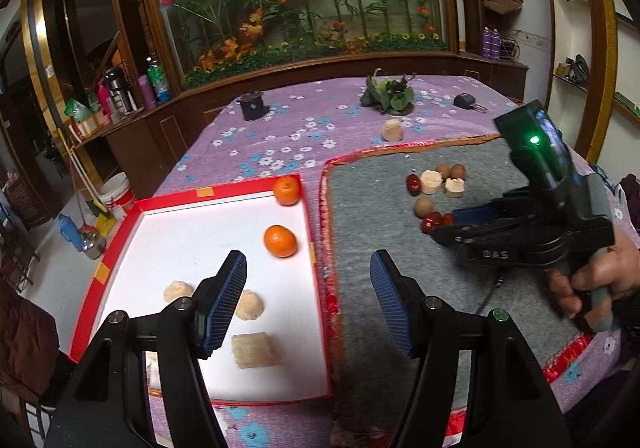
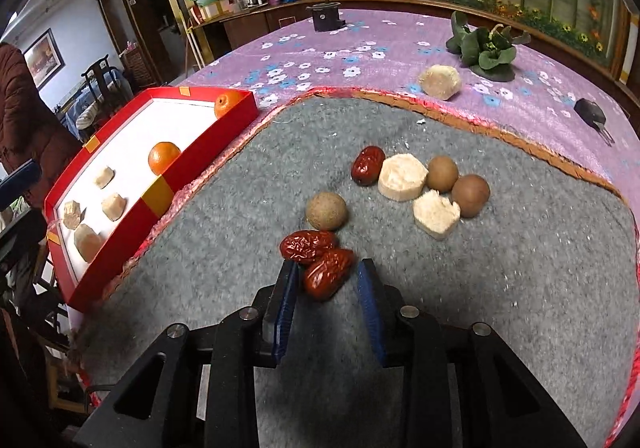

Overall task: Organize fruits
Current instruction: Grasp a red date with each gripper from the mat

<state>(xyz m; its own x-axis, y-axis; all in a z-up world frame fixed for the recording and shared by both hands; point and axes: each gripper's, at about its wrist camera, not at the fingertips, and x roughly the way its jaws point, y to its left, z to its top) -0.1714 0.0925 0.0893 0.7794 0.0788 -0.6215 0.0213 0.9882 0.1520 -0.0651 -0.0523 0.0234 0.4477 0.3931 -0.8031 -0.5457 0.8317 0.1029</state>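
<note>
A red box with a white floor [image 1: 192, 232] [image 2: 188, 164] holds two oranges [image 1: 280, 241] [image 1: 287, 190] and several beige chunks [image 1: 249, 304]. On the grey mat [image 1: 400, 268] [image 2: 480, 288] lie red dates [image 2: 329, 273] [image 2: 307, 246] [image 2: 367, 165], brown round fruits [image 2: 326, 210] [image 2: 442, 173] and beige slices [image 2: 402, 176]. My right gripper [image 2: 326, 272] is open with its fingers on either side of the near date, low on the mat; it also shows in the left wrist view [image 1: 444, 226]. My left gripper [image 1: 308, 268] is open and empty above the box's right edge.
The table has a purple flowered cloth [image 1: 280, 136]. On it sit a loose beige chunk [image 1: 392, 129] [image 2: 440, 81], a green leafy vegetable [image 1: 390, 93] [image 2: 486, 50], a black block [image 1: 253, 105] and a black key fob [image 1: 466, 101]. A wooden planter wall stands behind.
</note>
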